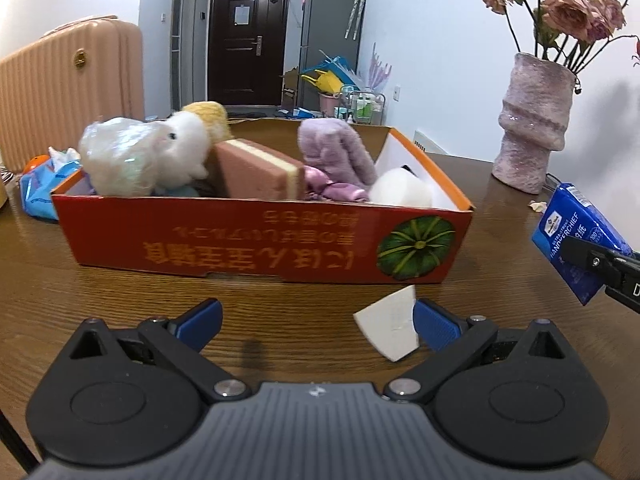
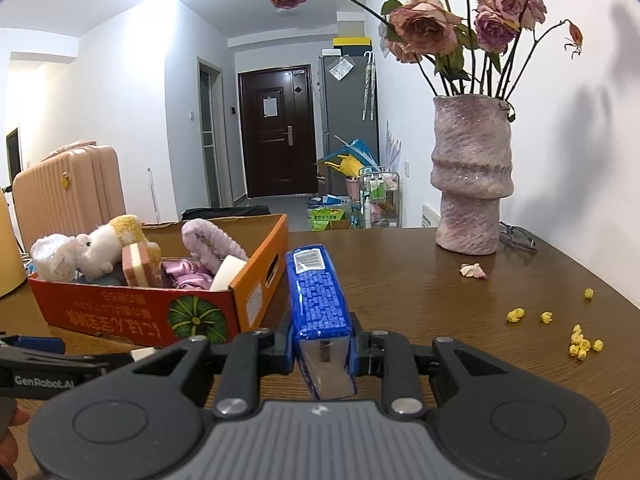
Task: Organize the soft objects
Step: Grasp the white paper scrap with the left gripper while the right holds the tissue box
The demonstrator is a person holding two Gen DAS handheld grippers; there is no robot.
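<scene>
An orange cardboard box [image 1: 224,240] stands on the wooden table and holds a white plush toy [image 1: 160,156], a pink sponge [image 1: 256,168], a purple plush [image 1: 336,152] and a white sponge [image 1: 400,188]. My left gripper [image 1: 316,320] is open just in front of the box; a white wedge sponge [image 1: 390,328] lies on the table against its right fingertip. My right gripper [image 2: 320,340] is shut on a blue tissue pack [image 2: 318,292], held above the table to the right of the box [image 2: 160,312]. The pack also shows in the left wrist view [image 1: 576,232].
A pink vase [image 2: 472,176] with dried roses stands at the table's far right. Yellow crumbs [image 2: 580,344] and a fallen petal [image 2: 472,270] lie on the table right of my right gripper. Another blue pack [image 1: 40,192] lies left of the box. A pink suitcase [image 1: 68,92] stands behind.
</scene>
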